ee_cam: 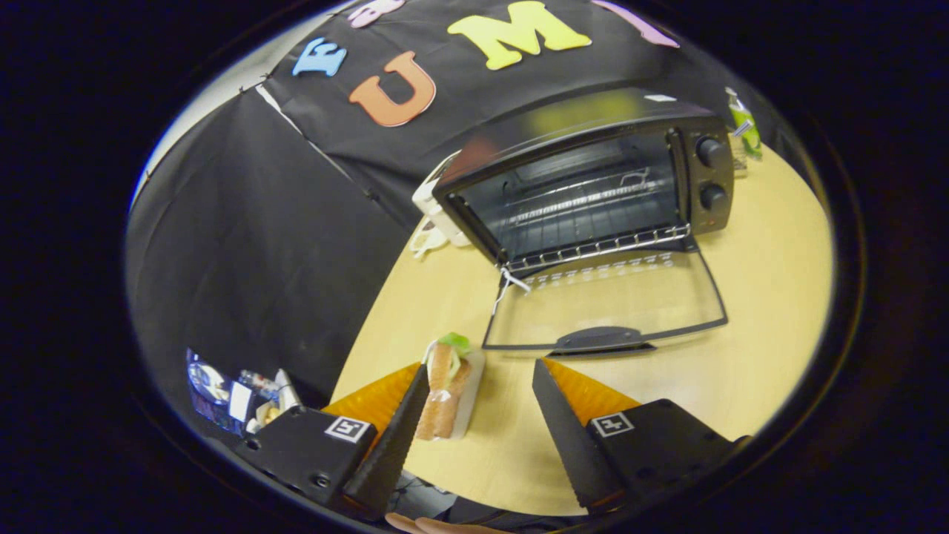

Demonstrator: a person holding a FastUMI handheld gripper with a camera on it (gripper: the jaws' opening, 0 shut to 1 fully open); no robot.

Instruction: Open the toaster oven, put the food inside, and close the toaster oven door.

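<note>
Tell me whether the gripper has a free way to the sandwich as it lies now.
Probably yes: the gripper is open, and the sandwich lies on the table between its fingers, close against one finger, with nothing over it.

You are in a recording booth, not a kitchen: black cloth wall (245, 222) behind a pale wooden table (764, 297) holding a toaster oven (586, 185).

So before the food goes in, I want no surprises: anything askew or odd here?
Nothing stands out. The toaster oven door lies fully open, rack level; the sandwich sits intact beside the open gripper.
</note>
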